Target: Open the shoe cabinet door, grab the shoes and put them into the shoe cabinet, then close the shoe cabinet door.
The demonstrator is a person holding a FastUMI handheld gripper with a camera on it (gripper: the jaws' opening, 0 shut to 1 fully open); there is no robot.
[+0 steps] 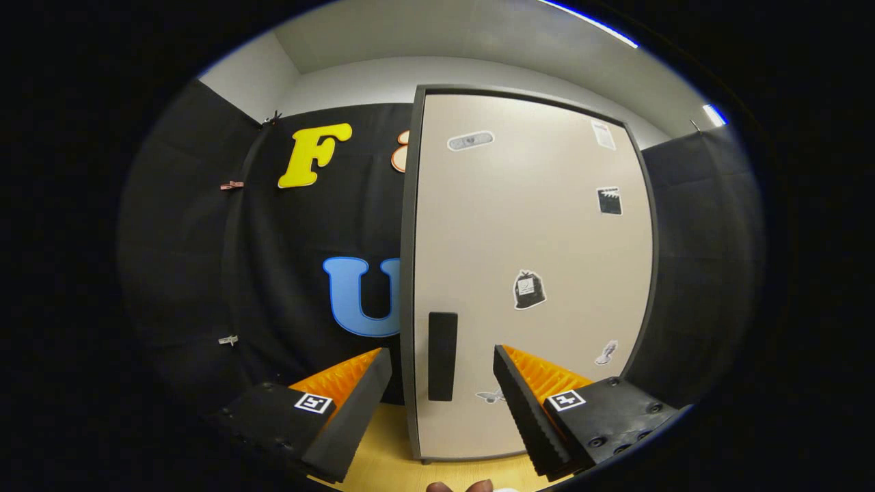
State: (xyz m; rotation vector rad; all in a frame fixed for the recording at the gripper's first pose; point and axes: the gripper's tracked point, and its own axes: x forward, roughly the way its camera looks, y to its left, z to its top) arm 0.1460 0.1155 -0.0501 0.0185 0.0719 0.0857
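Note:
The shoe cabinet [533, 225] stands upright ahead of me, a tall beige cabinet with a dark frame and several small stickers on its door. Its door is closed. A black vertical handle [442, 356] sits low on the door near its left edge. My gripper [443, 362] is open, and the handle lies between the two fingers, a little beyond their tips. Nothing is held.
The cabinet rests on a light wooden surface [383, 465]. Black cloth walls [301, 225] stand behind and to both sides of the cabinet. A person's fingertips [459, 486] show just below the fingers.

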